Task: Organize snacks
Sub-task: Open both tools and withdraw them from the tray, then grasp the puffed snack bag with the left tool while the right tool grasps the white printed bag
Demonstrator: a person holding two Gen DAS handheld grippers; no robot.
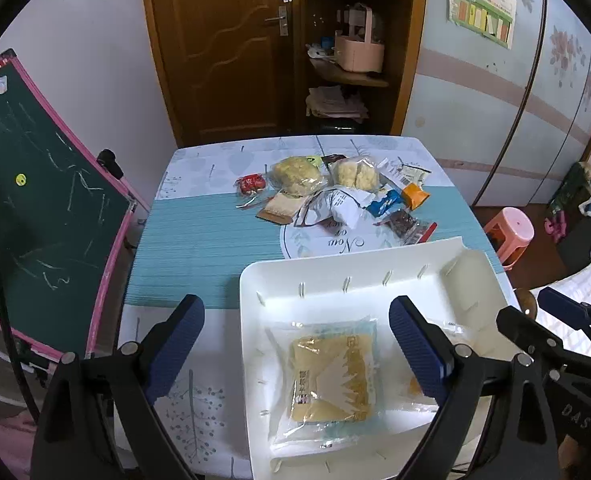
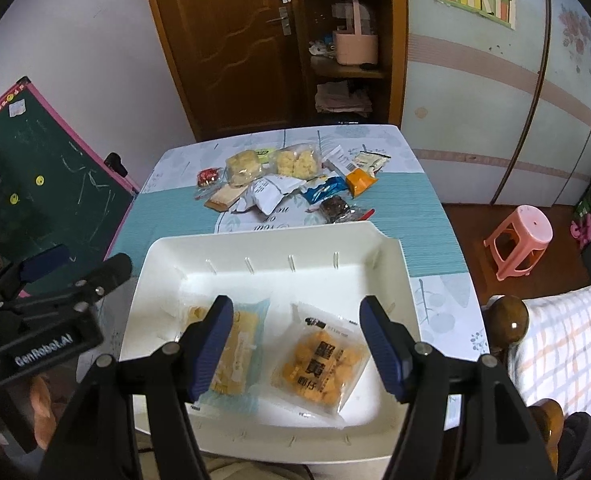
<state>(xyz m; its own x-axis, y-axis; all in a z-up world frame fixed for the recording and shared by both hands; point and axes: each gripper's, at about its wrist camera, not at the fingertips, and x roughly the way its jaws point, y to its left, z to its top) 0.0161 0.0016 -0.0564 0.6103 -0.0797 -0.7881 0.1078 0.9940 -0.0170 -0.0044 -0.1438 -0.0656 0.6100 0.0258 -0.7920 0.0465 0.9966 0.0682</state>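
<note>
Table (image 2: 427, 216); both grippers tilted downward

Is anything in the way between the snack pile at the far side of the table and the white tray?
Nothing visible blocks it. Only bare tablecloth lies between the snack pile and the far rim of the white tray. Inside the tray, two packets fill the near part; the far part is free.

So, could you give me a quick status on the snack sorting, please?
Both grippers open, empty, above white tray. Two packets in tray. Snack pile waiting beyond it. Nothing blocking.
</note>
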